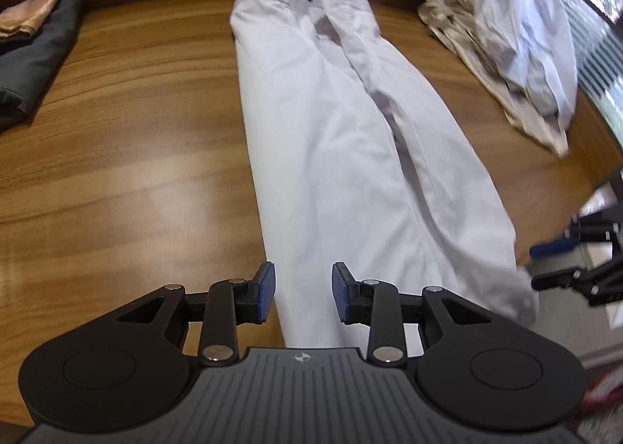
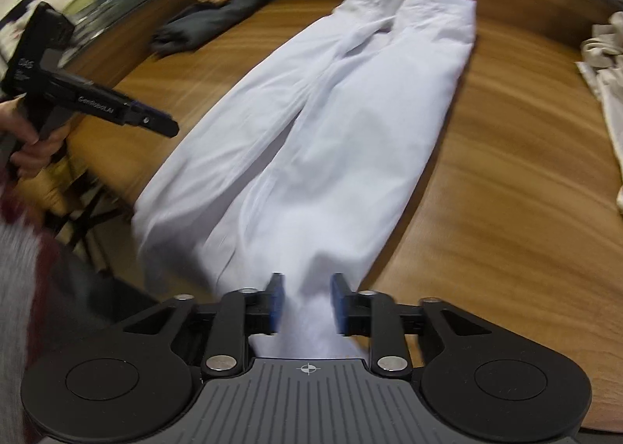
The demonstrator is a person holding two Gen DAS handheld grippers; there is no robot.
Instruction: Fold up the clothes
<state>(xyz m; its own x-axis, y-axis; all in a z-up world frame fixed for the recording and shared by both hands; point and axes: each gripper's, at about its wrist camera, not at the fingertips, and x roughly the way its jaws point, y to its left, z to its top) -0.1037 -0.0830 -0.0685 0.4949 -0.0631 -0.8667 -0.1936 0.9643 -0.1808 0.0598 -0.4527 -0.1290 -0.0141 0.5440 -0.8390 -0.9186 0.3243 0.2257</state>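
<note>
On the wood-grain counter long white trousers lie flat and folded lengthwise, waistband at the far end. The left tool hangs spread and empty over their near hem. The right tool is also spread, white cloth lying loose between its blue pads.

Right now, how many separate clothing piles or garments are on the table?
3: white garment laid out lengthwise in the middle; dark folded stack with a tan piece on top, far left; crumpled pale heap, far right. More may lie outside the views.

Round wooden table, glossy under light; slatted window behind.
</note>
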